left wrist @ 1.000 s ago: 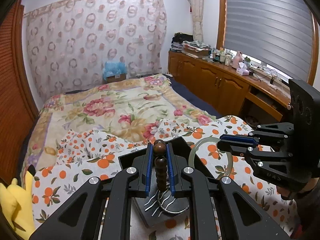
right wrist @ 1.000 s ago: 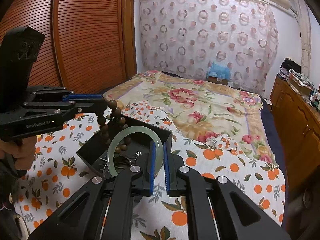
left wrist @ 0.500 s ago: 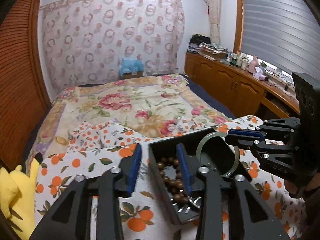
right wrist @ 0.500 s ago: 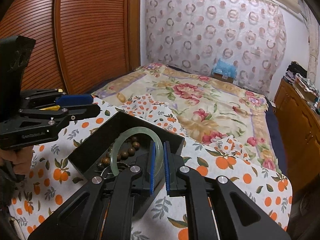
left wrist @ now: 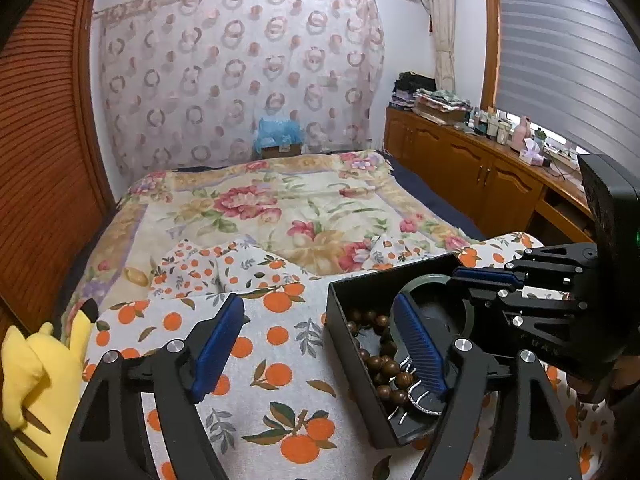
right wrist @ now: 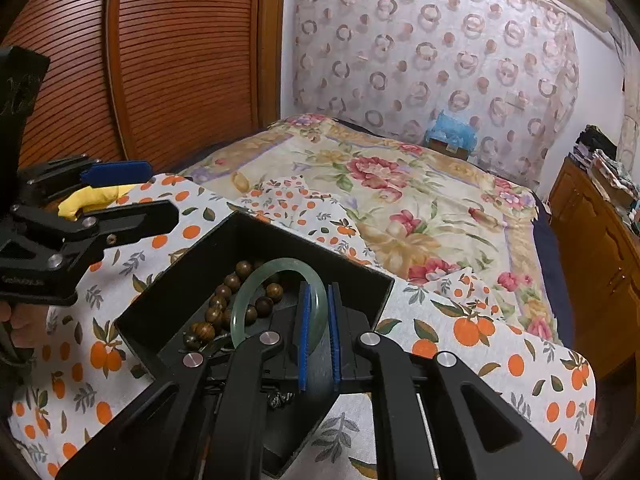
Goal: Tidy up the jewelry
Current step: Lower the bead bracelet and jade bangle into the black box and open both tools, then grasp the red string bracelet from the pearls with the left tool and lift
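Now the right gripper (right wrist: 318, 332) pinches the pale green bangle (right wrist: 256, 284) over the black box (right wrist: 176, 292) (wooden beads (right wrist: 224, 304) lie inside), while the left gripper (left wrist: 320, 344) hangs spread wide, holding nothing, above the orange-print cloth (left wrist: 256, 360).

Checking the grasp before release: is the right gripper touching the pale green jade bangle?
Touching. In the right wrist view, the right gripper has its blue pads closed on the rim of the pale green jade bangle, held over the black box.
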Tool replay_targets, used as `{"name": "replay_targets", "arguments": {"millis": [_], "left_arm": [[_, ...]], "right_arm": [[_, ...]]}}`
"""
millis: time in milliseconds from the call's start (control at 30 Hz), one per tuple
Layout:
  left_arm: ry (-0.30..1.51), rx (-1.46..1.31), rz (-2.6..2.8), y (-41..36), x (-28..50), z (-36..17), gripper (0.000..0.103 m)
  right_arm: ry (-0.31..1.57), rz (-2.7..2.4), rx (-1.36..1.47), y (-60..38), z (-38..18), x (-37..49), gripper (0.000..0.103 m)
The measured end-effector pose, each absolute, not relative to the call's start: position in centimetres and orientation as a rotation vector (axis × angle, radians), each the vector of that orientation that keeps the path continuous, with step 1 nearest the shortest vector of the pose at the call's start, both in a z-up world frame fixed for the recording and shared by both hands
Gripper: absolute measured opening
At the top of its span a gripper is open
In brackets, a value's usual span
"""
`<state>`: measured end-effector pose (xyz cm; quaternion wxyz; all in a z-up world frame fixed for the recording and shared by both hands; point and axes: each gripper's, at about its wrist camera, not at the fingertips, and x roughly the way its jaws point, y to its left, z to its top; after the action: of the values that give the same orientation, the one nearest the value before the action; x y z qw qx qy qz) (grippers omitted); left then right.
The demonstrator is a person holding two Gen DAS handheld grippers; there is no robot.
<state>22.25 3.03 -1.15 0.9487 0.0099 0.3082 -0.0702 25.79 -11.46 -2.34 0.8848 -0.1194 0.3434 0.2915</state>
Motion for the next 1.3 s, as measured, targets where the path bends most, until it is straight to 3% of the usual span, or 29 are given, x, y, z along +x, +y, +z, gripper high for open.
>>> {"name": "replay_targets", "arguments": {"millis": [367,867,1233,1300], "left_arm": [[0.606,0.047,-0.134,2.5,21.6,-0.6,0.076],[0.564,0.075,-0.173,-0.1,18.0,2.7,0.077],[0.687,0.041,-0.241,-0.5,10.7,-1.8,0.077],[0.718,0.026,-0.264,-0.7,9.6,-2.8,0.077]], "right_arm": [[0.699,0.584,-0.186,-13.4,-1.1,23.4,0.015],[0.721,0.574,-0.202,-17.4,-1.3,13.4,0.015],[0.765,0.583,-0.107,-19.1,-3.6,8.1,0.015],[0.773,0.566,-0.081,-19.9,-4.0,7.2,0.023]]}}
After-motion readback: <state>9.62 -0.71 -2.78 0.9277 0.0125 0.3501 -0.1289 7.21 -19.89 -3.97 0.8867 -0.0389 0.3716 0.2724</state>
